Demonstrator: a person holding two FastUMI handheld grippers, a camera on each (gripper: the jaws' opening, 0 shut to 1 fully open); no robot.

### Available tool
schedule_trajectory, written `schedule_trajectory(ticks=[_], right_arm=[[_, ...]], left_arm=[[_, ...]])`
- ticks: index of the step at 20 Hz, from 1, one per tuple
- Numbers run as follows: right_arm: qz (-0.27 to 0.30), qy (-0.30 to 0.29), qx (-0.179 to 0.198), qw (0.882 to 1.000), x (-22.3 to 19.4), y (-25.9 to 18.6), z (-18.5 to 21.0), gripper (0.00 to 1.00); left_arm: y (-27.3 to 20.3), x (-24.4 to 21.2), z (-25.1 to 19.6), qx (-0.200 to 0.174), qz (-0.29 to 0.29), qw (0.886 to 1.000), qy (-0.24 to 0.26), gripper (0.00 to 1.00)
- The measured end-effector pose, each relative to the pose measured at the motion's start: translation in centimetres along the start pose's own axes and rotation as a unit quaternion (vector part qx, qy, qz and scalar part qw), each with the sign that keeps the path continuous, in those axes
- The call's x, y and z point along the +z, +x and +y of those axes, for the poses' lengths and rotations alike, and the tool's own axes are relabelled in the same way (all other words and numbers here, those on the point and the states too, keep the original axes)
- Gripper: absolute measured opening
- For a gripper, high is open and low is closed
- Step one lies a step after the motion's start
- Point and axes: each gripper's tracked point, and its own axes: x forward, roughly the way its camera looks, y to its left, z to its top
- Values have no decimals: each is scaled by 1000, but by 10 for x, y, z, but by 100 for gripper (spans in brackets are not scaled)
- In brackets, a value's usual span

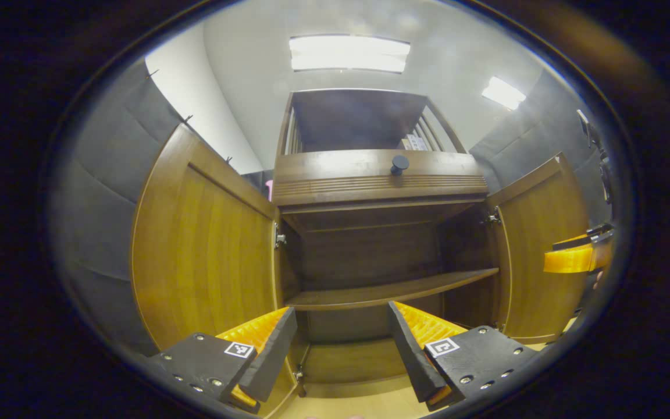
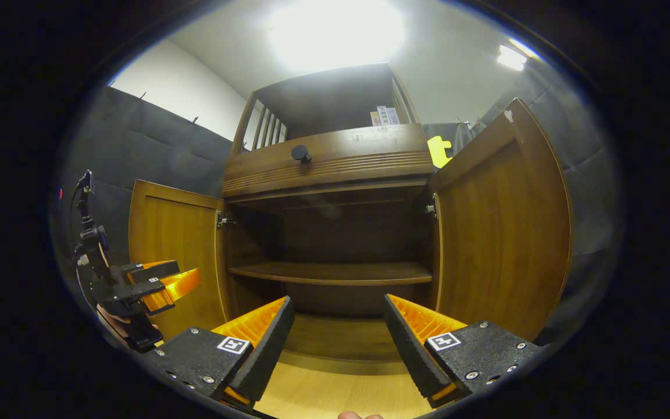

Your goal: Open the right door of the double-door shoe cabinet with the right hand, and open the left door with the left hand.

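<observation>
The brown wooden shoe cabinet stands in front of me with both doors swung wide. In the left gripper view its left door [image 1: 201, 250] is close on the left and its right door [image 1: 538, 250] stands out on the right. In the right gripper view the left door [image 2: 175, 250] is farther off and the right door [image 2: 503, 233] is close. Inside is a bare shelf [image 1: 393, 288] [image 2: 329, 272]. My left gripper [image 1: 341, 343] is open, holding nothing, in front of the cabinet's opening. My right gripper [image 2: 338, 343] is likewise open with nothing in it. Each also appears in the other's view, the left gripper [image 2: 181, 279] before the left door and the right gripper [image 1: 573, 256] before the right door.
Above the doors runs a drawer front with a dark round knob [image 1: 399, 164] [image 2: 300, 153], and an open compartment with slatted sides tops the cabinet. Padded grey walls stand on both sides. A pale wooden floor [image 2: 335, 390] lies below my grippers. A hand [image 2: 115, 317] holds the left gripper.
</observation>
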Motion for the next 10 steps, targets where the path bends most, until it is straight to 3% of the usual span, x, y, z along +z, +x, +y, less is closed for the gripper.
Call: schedule_trajectory(ticks=[2, 5, 10], right_arm=[[-6, -14, -4, 1000, 5, -1, 0, 91], [-7, -20, 0, 1000, 3, 2, 2, 95], [-6, -34, 12, 999, -1, 5, 8, 91]], left_arm=[[-5, -1, 5, 10, 8, 1000, -14, 84], [-8, -1, 7, 25, 1, 1000, -18, 97], [-20, 10, 10, 43, -15, 999, -5, 97]])
